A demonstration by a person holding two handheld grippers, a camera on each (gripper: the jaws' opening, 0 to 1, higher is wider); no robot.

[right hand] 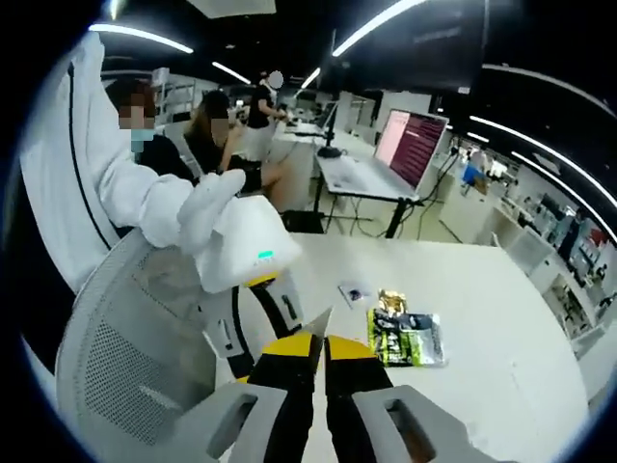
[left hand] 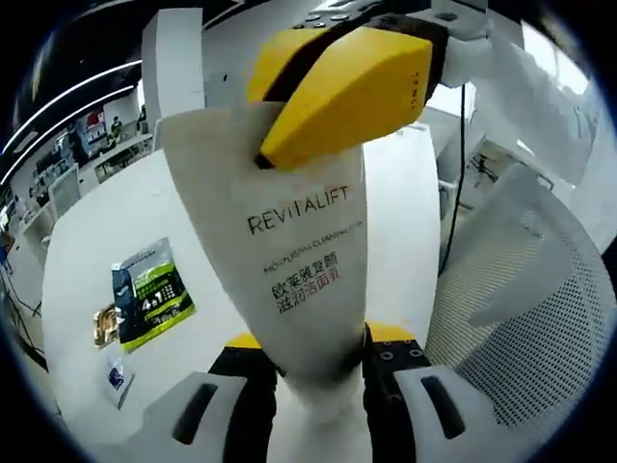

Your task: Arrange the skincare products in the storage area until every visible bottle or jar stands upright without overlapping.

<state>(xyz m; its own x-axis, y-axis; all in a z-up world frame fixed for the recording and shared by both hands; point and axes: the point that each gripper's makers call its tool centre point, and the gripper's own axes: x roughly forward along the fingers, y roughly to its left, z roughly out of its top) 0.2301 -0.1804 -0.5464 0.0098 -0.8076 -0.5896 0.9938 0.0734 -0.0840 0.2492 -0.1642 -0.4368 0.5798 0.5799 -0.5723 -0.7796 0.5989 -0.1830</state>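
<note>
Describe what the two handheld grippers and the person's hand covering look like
The left gripper has black jaws with yellow pads on light grey bodies. The right gripper matches: yellow-and-black jaws, grey housing with dark slots. In the right gripper view the left gripper's white box shows a green light, held by a white-gloved hand with a white sleeve.

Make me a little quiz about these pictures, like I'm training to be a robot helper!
1. True or false: just one gripper holds the white REVITALIFT tube.
2. Which one pinches the tube's flat end? A: left gripper. B: right gripper.
3. Fill in: the big packet lying on the table is mostly ___.
Key: 1 false, both hold it; 2 B; 3 green.
</note>
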